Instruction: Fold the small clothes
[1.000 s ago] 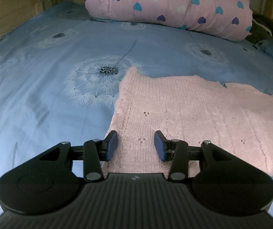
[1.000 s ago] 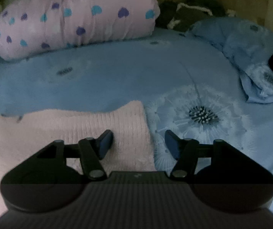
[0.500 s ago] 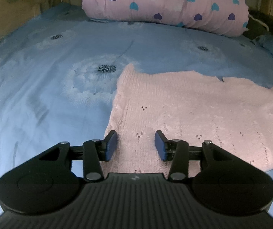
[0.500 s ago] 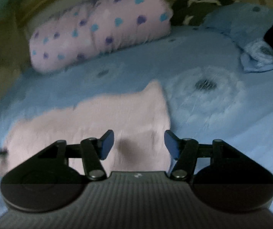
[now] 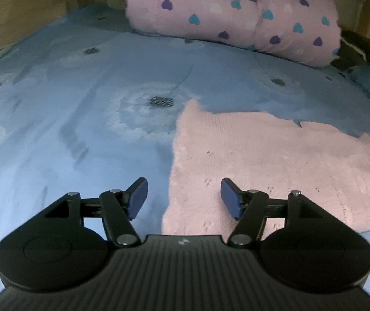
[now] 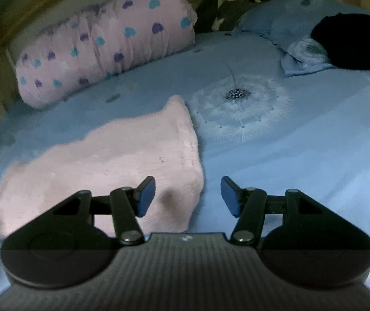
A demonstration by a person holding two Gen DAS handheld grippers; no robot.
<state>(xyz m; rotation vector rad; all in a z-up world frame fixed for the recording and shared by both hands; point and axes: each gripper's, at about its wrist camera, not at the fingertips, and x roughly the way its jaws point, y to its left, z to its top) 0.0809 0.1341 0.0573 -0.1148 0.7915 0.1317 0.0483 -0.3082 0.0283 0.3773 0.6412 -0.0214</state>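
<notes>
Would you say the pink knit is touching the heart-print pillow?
Apart. In the left wrist view a wide band of blue sheet separates the knit from the pillow; the right wrist view agrees.

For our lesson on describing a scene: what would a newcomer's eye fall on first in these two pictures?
Most likely the pale pink knitted garment, lying flat on the blue dandelion-print bedsheet just ahead of both claws. Next, the big pink bolster with blue and purple hearts, lying across the far end of the bed. In the foreground, the left claw is opening over the garment's edge with nothing gripped, and the right claw stands open at its other edge.
</notes>
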